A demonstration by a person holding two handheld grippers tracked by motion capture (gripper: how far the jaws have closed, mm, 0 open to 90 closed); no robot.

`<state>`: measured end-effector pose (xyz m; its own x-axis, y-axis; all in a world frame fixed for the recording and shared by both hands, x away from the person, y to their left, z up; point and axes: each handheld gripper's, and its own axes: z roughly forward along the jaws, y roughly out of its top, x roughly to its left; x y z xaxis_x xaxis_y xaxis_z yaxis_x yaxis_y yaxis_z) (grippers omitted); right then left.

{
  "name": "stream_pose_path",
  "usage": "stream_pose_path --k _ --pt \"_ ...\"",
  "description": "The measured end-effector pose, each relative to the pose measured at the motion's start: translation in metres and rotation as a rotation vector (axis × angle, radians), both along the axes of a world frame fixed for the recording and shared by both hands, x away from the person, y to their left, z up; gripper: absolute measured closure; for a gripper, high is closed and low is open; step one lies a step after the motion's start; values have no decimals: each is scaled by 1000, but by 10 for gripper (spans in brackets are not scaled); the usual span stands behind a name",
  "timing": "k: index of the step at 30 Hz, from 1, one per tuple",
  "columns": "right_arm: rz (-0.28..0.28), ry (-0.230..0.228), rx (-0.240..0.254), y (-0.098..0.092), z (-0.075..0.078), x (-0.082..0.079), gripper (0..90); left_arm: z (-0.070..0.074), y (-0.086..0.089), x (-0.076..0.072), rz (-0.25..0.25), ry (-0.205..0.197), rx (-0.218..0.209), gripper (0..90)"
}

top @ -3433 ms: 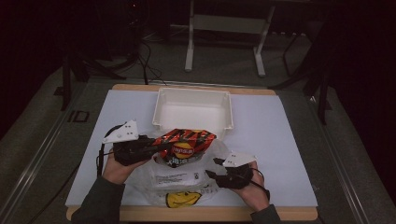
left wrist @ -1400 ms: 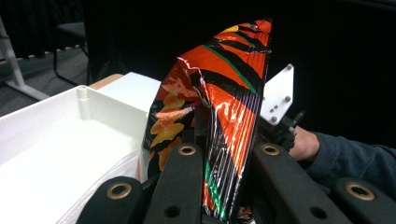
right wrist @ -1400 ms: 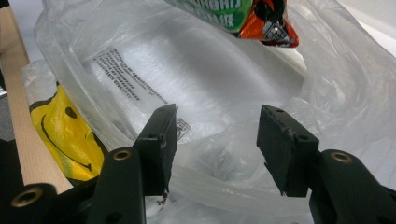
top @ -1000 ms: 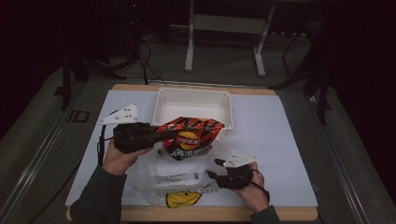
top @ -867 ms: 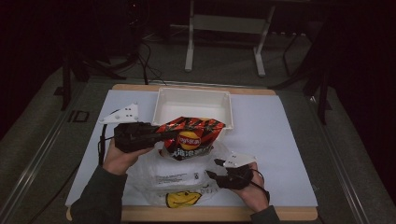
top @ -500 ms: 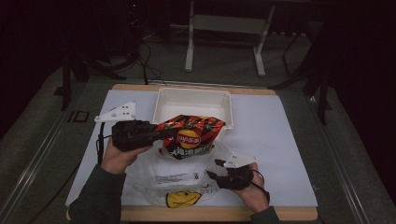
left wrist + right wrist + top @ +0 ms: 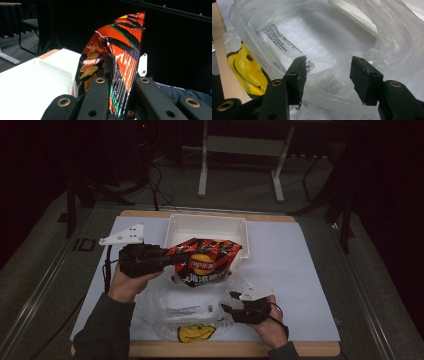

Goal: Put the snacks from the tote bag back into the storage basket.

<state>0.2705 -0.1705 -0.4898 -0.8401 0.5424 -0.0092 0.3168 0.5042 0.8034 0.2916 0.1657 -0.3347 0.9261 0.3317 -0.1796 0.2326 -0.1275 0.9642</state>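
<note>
Left gripper view: left hand-held gripper [image 7: 117, 100] clamps chip bag [image 7: 120, 57], lower edge hidden.

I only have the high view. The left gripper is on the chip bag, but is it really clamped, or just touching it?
Observer: Clamped. In the left gripper view the left gripper has both jaws squeezed on the edge of the chip bag, and the foil is creased there.
Operator: And the right gripper, is it holding the plastic bag?
Observer: The right gripper has its jaws apart. Plastic bag film bunches between and below them, but the pads are not pressed together on it.
Operator: Is the bag's mouth open?
Observer: Yes. The right gripper view looks into an open hollow, with printed text on the inner wall and the yellow smiley at the left.
</note>
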Motion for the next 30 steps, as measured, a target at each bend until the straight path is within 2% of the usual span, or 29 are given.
stream_pose_path --k 20,30 --pt "5 2 -1 1 -1 0 466 11 4 15 17 -10 4 862" --pt "5 4 0 1 -2 0 467 16 3 30 24 -19 17 863"
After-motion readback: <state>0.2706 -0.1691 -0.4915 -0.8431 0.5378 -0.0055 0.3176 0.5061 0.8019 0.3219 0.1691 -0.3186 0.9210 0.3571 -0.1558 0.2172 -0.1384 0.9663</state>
